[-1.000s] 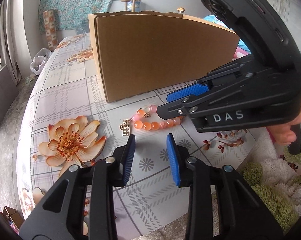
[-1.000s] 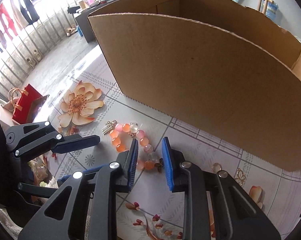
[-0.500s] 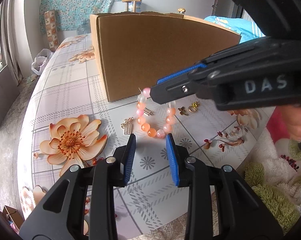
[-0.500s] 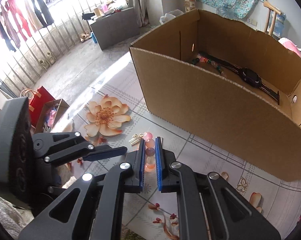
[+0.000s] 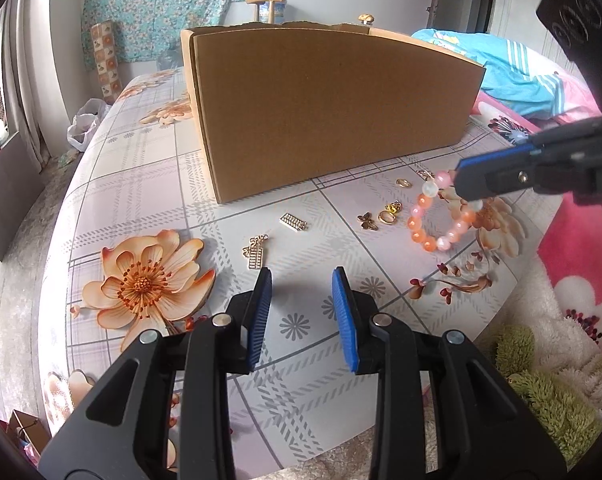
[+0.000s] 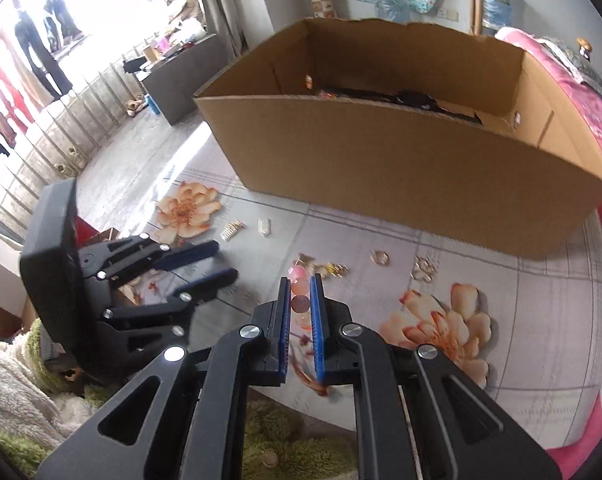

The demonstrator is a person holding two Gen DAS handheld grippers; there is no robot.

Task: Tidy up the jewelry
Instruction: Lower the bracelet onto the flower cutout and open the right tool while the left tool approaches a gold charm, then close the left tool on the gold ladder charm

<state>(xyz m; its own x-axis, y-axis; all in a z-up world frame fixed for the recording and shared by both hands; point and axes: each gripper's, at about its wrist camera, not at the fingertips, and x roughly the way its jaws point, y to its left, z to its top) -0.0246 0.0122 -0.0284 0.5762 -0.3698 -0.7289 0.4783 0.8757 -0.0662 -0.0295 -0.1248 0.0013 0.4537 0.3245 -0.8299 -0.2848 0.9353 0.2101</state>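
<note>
My right gripper (image 6: 300, 300) is clamped on the bead bracelet (image 5: 441, 216), lifted off the table (image 5: 149, 184); left gripper (image 5: 301, 312) parted, empty; next, I'd judge, over the cardboard box (image 6: 381, 152) wall and release.

the cardboard box (image 5: 333, 116) hides its contents in the left view; dark items inside (image 6: 417, 100) stay indistinct.
</note>
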